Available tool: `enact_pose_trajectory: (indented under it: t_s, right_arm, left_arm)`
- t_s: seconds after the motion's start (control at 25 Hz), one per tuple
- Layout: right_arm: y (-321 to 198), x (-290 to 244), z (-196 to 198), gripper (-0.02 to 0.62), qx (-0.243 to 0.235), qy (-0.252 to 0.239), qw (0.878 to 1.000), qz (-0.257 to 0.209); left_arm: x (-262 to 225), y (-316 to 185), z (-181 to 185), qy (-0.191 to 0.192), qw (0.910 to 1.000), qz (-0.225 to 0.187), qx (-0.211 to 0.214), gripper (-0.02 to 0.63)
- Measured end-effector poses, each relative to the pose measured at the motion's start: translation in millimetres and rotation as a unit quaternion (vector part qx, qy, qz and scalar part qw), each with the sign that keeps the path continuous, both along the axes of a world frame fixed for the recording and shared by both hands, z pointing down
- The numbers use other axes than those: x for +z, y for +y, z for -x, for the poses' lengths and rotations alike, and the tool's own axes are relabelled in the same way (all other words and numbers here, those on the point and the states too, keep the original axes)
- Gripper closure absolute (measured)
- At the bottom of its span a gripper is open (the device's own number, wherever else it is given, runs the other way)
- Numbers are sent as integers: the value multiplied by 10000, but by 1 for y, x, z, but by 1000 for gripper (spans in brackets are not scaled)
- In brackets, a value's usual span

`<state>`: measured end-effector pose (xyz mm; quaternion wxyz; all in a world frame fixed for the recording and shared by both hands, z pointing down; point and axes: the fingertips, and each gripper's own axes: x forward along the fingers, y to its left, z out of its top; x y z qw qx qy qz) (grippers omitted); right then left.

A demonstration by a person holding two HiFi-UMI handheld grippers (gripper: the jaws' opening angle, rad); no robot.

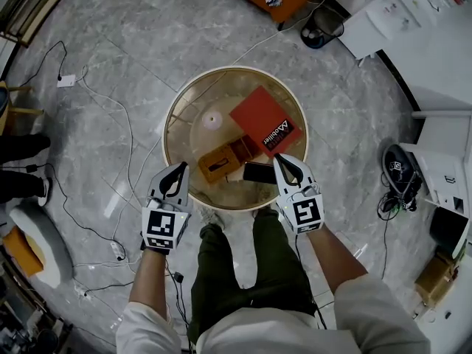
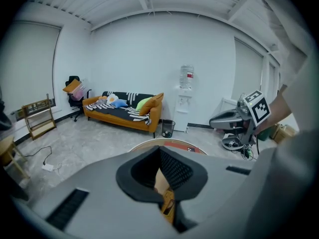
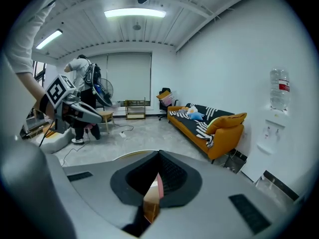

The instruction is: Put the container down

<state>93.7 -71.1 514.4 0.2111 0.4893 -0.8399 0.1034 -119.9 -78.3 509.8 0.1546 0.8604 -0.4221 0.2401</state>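
A brown wooden container (image 1: 220, 162) lies on the round glass table (image 1: 177, 109), apart from both grippers. Beside it lie a red book (image 1: 264, 120), a black flat item (image 1: 258, 172) and a small pink object (image 1: 212, 121). My left gripper (image 1: 181, 167) hovers at the table's near left rim, shut and empty; its tips meet in the left gripper view (image 2: 160, 151). At the near right rim, by the black item, my right gripper (image 1: 280, 158) is also shut with nothing held, its jaws together in the right gripper view (image 3: 158, 156). Each gripper shows in the other's view, the right gripper (image 2: 234, 119) and the left gripper (image 3: 75, 111).
Cables (image 1: 110, 161) run over the grey floor left of the table. An orange sofa (image 2: 124, 111) stands at the far wall with a bin (image 2: 168, 128) and a water dispenser (image 2: 185, 101). A person (image 3: 84, 98) stands at the left. My legs (image 1: 251, 264) are below the table's near edge.
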Motion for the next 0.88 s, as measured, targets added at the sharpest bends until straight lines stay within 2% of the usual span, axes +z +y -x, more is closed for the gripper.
enact_pose_trajectory:
  t_s: [0.4, 0.88]
  right_arm:
    - [14, -34, -5, 575, 77, -34, 10000, -36]
    - [16, -32, 10, 575, -60, -75, 10000, -16]
  left_arm:
    - [-30, 15, -2, 36, 10000, -69, -5, 598]
    - [-35, 17, 0, 15, 9999, -90, -44, 598]
